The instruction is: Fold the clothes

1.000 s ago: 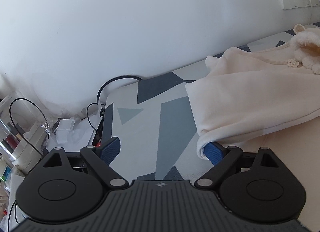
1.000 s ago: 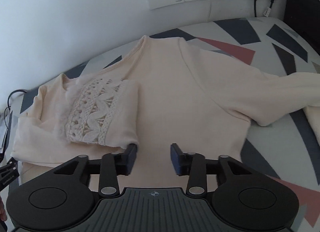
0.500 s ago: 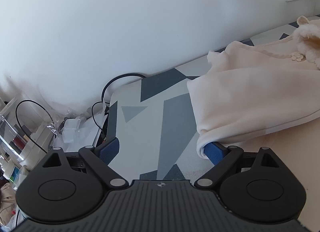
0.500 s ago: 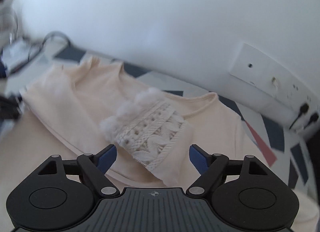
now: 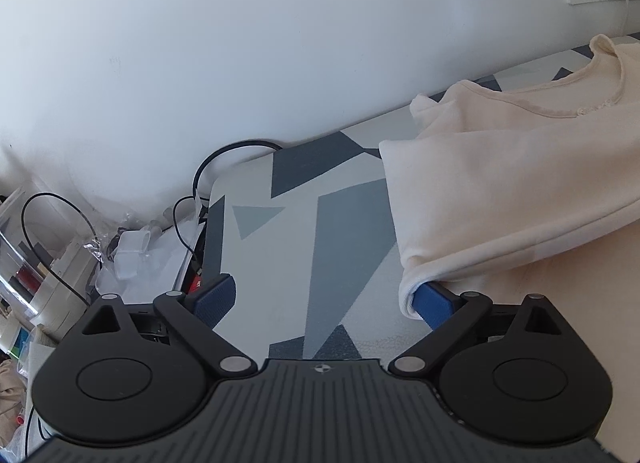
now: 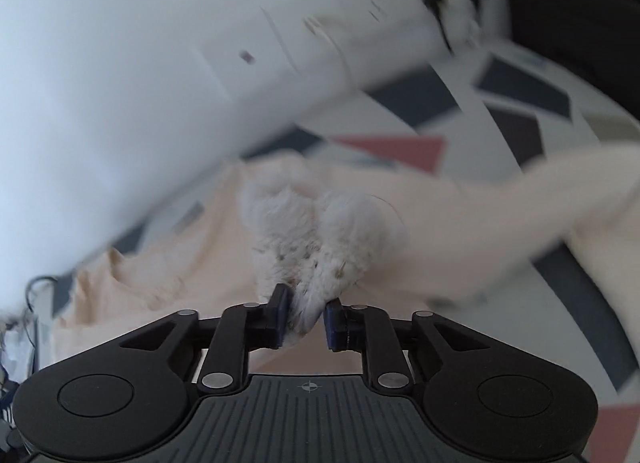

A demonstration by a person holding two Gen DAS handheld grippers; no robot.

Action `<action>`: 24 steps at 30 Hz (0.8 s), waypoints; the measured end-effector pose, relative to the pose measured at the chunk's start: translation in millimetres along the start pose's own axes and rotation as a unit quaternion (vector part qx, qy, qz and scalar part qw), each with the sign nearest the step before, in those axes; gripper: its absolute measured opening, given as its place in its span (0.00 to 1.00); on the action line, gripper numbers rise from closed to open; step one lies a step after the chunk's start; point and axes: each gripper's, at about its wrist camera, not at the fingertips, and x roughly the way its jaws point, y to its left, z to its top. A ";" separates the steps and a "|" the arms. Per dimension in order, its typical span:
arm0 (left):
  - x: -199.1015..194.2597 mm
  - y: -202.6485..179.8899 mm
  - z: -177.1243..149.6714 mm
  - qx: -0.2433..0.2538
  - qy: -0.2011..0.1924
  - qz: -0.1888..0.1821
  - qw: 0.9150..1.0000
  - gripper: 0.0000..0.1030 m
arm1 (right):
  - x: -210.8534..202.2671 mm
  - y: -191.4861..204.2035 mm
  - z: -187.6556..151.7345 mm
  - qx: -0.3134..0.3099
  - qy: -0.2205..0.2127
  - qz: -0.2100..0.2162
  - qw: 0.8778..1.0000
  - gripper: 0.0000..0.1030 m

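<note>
A cream sweater (image 5: 500, 191) lies folded on the patterned bed cover (image 5: 344, 231), at the right of the left wrist view. My left gripper (image 5: 324, 299) stands open at its near left corner, the right fingertip (image 5: 434, 303) tucked under the folded edge. In the blurred right wrist view, the same sweater (image 6: 420, 215) spreads across the bed. The jaws of my right gripper (image 6: 306, 315) are closing, and the sleeve's fluffy knitted cuff (image 6: 320, 239) is bunched and pinched between the pads.
A white wall with a socket strip (image 6: 400, 11) runs behind the bed. Left of the bed's corner lie cables (image 5: 224, 159), plastic bags and boxes (image 5: 128, 251). A dark object (image 6: 568, 11) stands at the far right.
My right gripper opened wide over the fluffy cuff, then closed on it and swung right. The cuff has gone from the left wrist view. The left gripper has stayed put.
</note>
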 end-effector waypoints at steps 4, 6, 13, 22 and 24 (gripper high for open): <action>0.0 0.1 -0.6 0.004 0.001 0.001 1.000 0.93 | -6.3 -17.7 -11.5 0.024 -0.002 -0.047 0.999 0.51; -0.2 1.2 0.1 0.001 0.005 0.000 1.000 0.93 | -8.4 -16.8 -8.3 0.018 -0.013 -0.052 0.998 0.53; -3.9 0.9 0.4 0.009 0.008 0.005 1.000 0.94 | -9.6 7.8 13.2 -0.048 -0.067 -0.087 0.993 0.67; -10.3 2.9 -1.2 0.007 0.009 0.011 1.000 0.95 | 29.3 17.5 39.3 -0.075 -0.003 -0.043 0.996 0.58; -9.7 5.6 -1.6 -0.001 0.012 0.009 1.000 0.95 | 24.7 17.7 42.3 -0.066 -0.028 -0.018 0.997 0.04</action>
